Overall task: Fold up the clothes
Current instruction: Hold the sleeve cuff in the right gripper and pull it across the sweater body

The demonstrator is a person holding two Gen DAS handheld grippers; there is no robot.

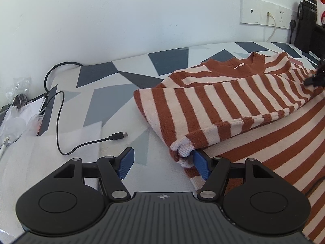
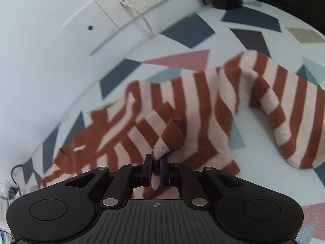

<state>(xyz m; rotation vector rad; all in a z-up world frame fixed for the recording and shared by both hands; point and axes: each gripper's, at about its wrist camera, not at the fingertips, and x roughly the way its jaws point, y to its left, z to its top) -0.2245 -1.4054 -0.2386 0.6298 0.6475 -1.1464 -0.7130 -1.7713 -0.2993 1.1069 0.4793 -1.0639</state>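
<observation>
Striped sweater (image 2: 182, 105) lies spread on the patterned bed ahead of both grippers; the right gripper (image 2: 155, 169) pinches its sleeve cuff (image 2: 162, 150). The left gripper (image 1: 162, 160) stands open, its right pad beside the other cuff (image 1: 182, 152). Carry the pinched sleeve low across the body, keeping it taut.

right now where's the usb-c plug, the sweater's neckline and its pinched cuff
usb-c plug (image 1: 118, 136): left wrist view, on its black housing
sweater neckline (image 1: 246, 65): left wrist view, on the rust collar band
pinched cuff (image 2: 160, 151): right wrist view, on the pale ribbed end
</observation>
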